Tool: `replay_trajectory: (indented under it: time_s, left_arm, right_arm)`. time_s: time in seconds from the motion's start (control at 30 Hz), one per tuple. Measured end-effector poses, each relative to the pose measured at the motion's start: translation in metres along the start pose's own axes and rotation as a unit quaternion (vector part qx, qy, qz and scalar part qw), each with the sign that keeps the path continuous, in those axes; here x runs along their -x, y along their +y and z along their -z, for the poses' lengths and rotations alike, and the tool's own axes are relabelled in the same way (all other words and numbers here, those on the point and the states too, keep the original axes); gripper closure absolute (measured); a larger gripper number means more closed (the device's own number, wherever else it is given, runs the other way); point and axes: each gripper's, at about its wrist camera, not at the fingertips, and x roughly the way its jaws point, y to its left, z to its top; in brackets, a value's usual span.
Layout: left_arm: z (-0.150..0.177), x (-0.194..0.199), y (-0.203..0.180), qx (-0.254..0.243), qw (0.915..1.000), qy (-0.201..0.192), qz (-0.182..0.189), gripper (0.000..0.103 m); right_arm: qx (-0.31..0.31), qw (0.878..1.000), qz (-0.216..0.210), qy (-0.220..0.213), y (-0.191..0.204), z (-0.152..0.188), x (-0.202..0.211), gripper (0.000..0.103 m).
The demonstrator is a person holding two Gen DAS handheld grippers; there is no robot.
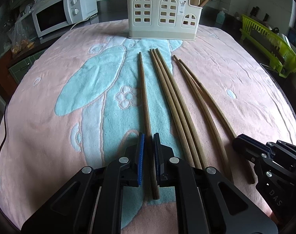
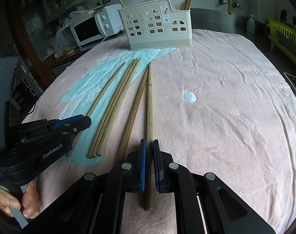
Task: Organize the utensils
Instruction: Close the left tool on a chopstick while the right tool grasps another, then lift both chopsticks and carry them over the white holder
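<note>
Bamboo chopsticks sit clamped singly in left gripper (image 1: 148,150) and right gripper (image 2: 149,152), jaws nearly shut; rear-end grips risk pivoting on lifting.

In my left wrist view, a towel (image 1: 50,107) covers the surface, and the utensil holder (image 1: 164,15) stands on it at top centre. Below the holder lie six chopsticks running toward me: a single chopstick (image 1: 145,105) at centre, a bundle of three (image 1: 173,105) just right of it, and a pair (image 1: 202,105) further right. My left gripper (image 1: 149,142) sits at bottom centre astride the single chopstick's near end; my right gripper (image 1: 243,142) sits at lower right over the pair's outer stick. A microwave (image 1: 64,15) stands at upper left beyond the towel, a dish rack (image 1: 269,46) at upper right, a soap bottle (image 1: 220,16) between rack and holder.
</note>
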Motion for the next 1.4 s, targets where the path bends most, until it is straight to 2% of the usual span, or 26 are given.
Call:
replay_trajectory:
  time_s: [0.23, 0.37, 0.53, 0.73, 0.97, 1.23, 1.4]
  left_arm:
    - [-0.003, 0.002, 0.005, -0.005, 0.9997, 0.005, 0.024, 0.097]
    - [-0.006, 0.015, 0.013, -0.004, 0.9992, -0.012, 0.037, 0.097]
    - [-0.011, 0.034, 0.022, 0.001, 0.9976, -0.044, 0.053, 0.098]
    - [-0.020, 0.061, 0.031, 0.010, 0.9915, -0.105, 0.077, 0.097]
    - [-0.039, 0.078, 0.036, 0.023, 0.9836, -0.149, 0.099, 0.097]
    - [-0.058, 0.085, 0.038, 0.010, 0.9847, -0.144, 0.097, 0.097]
    - [-0.064, 0.091, 0.040, -0.009, 0.9853, -0.143, 0.094, 0.097]
  right_arm:
    - [0.009, 1.000, 0.008, -0.010, 0.005, 0.000, 0.007, 0.096]
    - [0.014, 0.999, 0.014, -0.027, 0.004, -0.006, 0.020, 0.096]
    - [0.024, 0.998, 0.015, -0.058, 0.003, -0.021, 0.040, 0.096]
    - [0.045, 0.995, 0.013, -0.088, 0.009, -0.041, 0.061, 0.096]
    - [0.060, 0.994, 0.001, -0.092, 0.013, -0.059, 0.066, 0.096]
    - [0.071, 0.993, -0.002, -0.089, 0.012, -0.072, 0.071, 0.096]
    - [0.109, 0.989, 0.028, -0.092, 0.012, -0.084, 0.077, 0.096]
